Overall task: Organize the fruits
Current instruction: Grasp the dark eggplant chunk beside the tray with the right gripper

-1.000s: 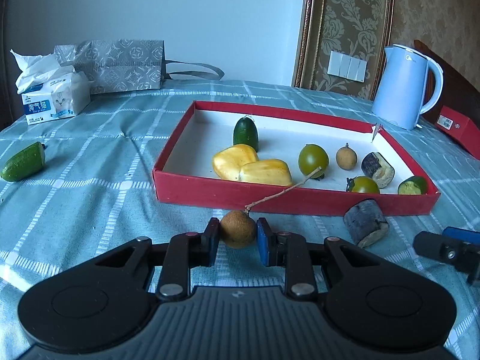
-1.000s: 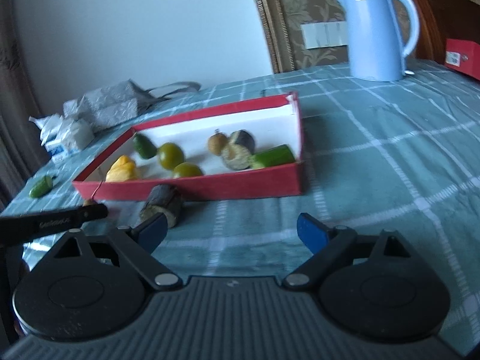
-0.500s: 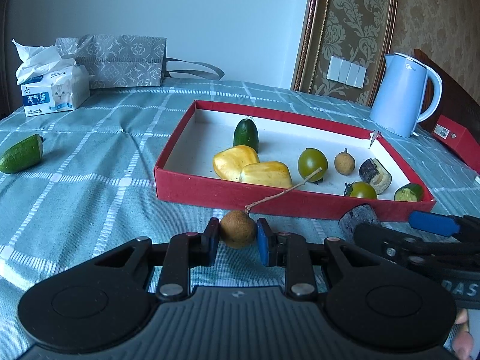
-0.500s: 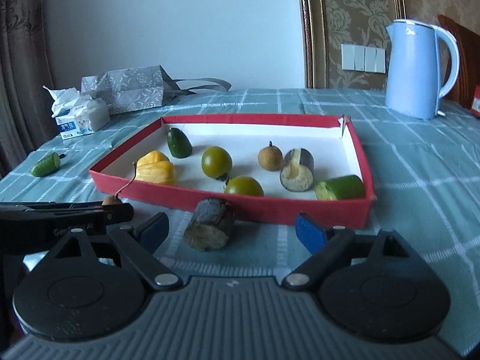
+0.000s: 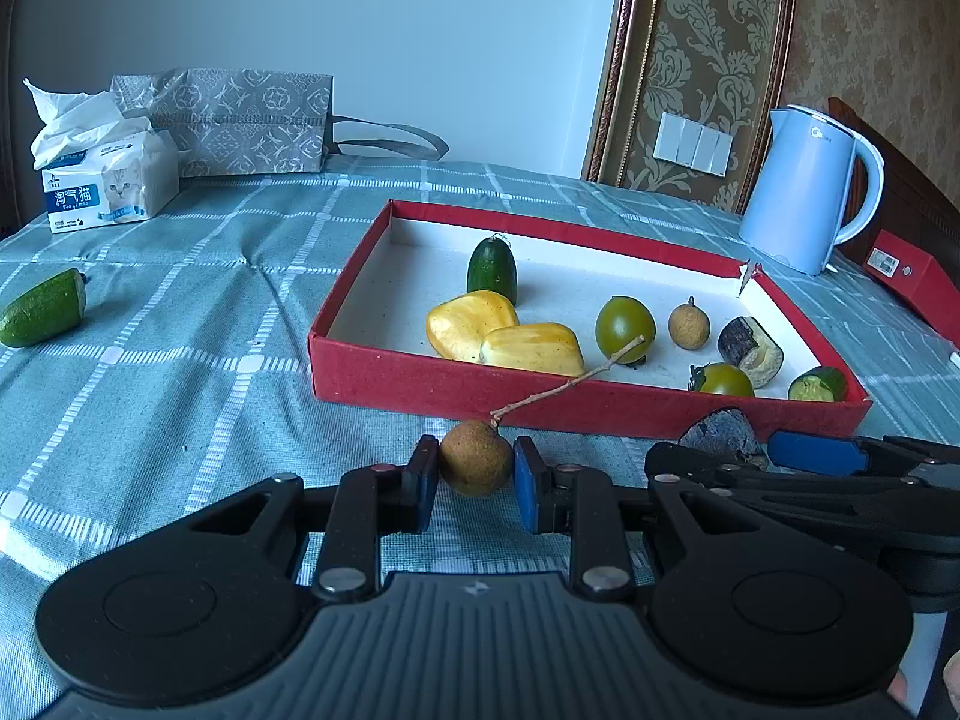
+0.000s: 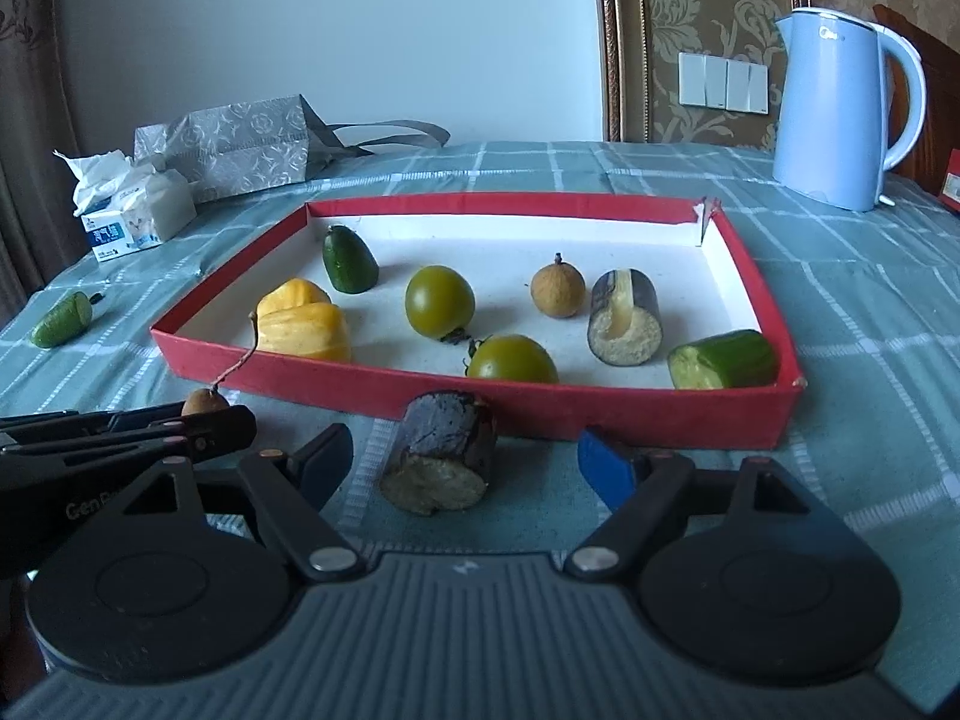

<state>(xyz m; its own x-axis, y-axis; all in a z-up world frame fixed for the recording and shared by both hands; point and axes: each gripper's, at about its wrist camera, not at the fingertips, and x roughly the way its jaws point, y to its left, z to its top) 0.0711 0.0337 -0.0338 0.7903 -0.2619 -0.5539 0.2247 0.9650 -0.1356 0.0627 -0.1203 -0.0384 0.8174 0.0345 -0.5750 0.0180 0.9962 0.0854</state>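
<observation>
Left gripper (image 5: 475, 474): clamped on a small brown longan (image 5: 475, 464), pads pressed against both its sides, its long twig slanting up over the front wall of the red tray (image 5: 420, 384). It has held this same pose through the last second.

Right gripper (image 6: 462, 461): jaws apart, not gripping. They have just been closing and are narrower than a second ago. Between them lies the dark eggplant chunk (image 6: 441, 455), on its side on the cloth, pale cut face toward the camera; neither pad touches it. A second ago the chunk sat off to the left of these jaws; the gripper has since swung across and now straddles it. In the left wrist view the right gripper's arm crosses low on the right, just beside the chunk.

Reading: both loose pieces at the tray's front wall are now spoken for. The longan is ready to lift in; the chunk is lined up but not yet grasped.

Beyond: the tray already holds yellow jackfruit pieces (image 6: 306, 327), two green tomatoes, a longan, an eggplant piece and cucumber ends. One cucumber end (image 5: 43, 309) lies far left on the checked tablecloth (image 5: 180, 324), well apart from everything else.
</observation>
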